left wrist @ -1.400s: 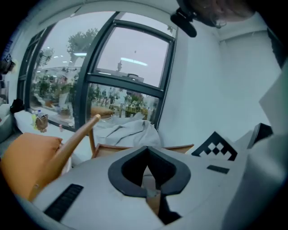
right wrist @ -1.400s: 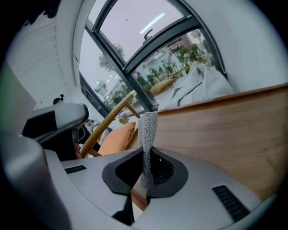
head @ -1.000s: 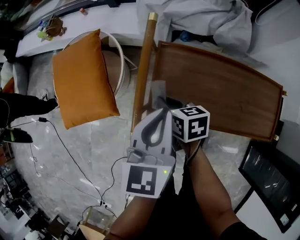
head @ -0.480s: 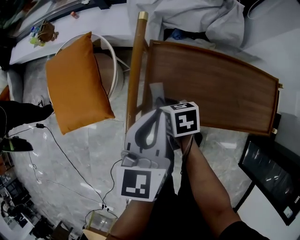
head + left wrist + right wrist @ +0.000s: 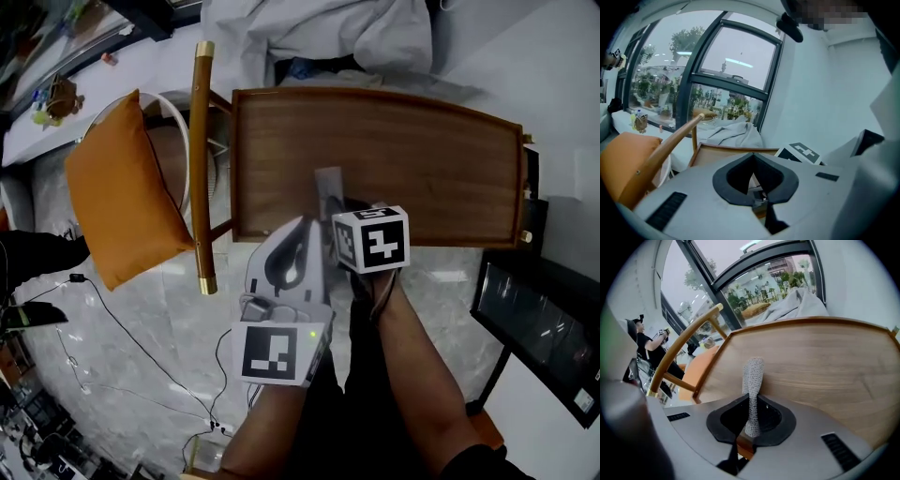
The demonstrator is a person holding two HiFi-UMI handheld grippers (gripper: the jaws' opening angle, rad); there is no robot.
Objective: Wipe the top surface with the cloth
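The left gripper (image 5: pixel 305 225) is held nearest, its jaws brought together with nothing seen between them. Just beside it, the right gripper (image 5: pixel 749 427) is clamped on the cloth (image 5: pixel 752 376), a narrow grey mesh strip standing up from the jaws over the near middle of the top surface (image 5: pixel 422 159). Whether the cloth touches the wood cannot be told. Bare wood is seen on both sides of it, bounded by a raised rim. A curved wooden rail (image 5: pixel 200 159) lies close along the left edge, with an orange cushion (image 5: pixel 117 202) beyond. Grey fabric (image 5: pixel 319 33) is heaped past the far edge. A dark panel (image 5: pixel 539 328) on the right is cut off by the frame.
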